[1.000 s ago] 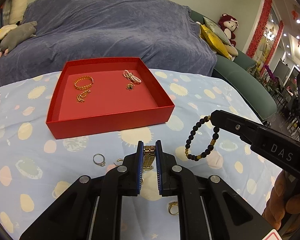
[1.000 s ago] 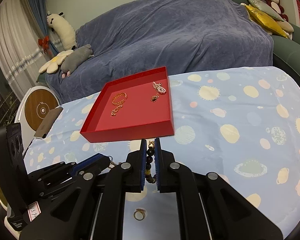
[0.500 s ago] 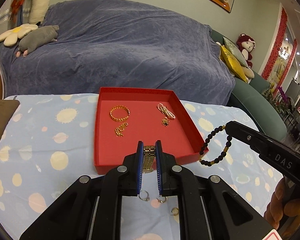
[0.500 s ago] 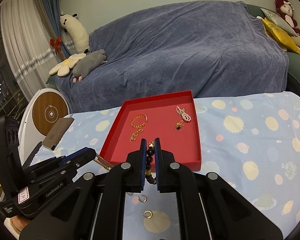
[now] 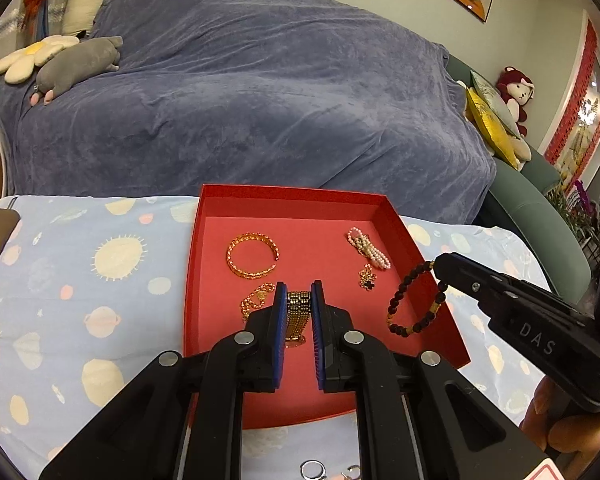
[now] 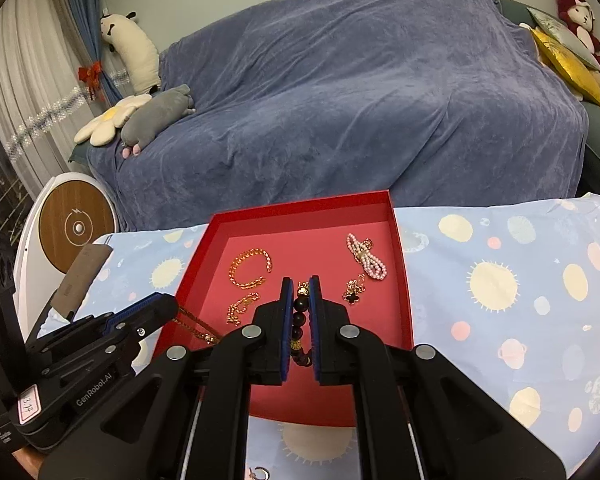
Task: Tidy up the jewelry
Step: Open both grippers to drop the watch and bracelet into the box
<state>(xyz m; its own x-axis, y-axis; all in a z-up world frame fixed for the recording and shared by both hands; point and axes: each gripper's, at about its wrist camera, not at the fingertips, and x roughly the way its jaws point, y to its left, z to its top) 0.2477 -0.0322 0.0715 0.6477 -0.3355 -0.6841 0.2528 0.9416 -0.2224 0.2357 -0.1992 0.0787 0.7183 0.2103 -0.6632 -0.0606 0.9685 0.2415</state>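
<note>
- two grippers are over the red tray (image 5: 384,206) at the same time, and each one carries a piece, so the risk is that they come in each other's way or that the pieces tangle when they are let go.
- on the left, the left gripper (image 5: 298,308) is closed on a gold mesh bracelet (image 5: 298,312); the bracelet sits upright between the blue pads (image 5: 280,320) and its lower end hangs under them, above the near part of the tray floor.
- just left of this gripper, a thin gold chain (image 5: 254,300) lies in the tray, and further back an open gold bangle (image 5: 252,255). if the mesh bracelet is dropped here, i think it can fall onto the chain and catch in it.
- in the middle and right of the tray lie a pink pearl piece (image 5: 368,247) and a small dark clover pendant (image 5: 367,278); both are apart from the two grippers.
- on the right, the right gripper (image 6: 300,312) clamps a dark beaded bracelet (image 5: 416,300). the loop hangs free below the tip, over the right wall of the tray.
- a loop that hangs so can swing, so if it is released too early it may land on the wall or outside, on the blue tablecloth (image 5: 60,280).
- some small rings (image 5: 312,470) are on the cloth in front of the tray, not yet sorted.
</note>
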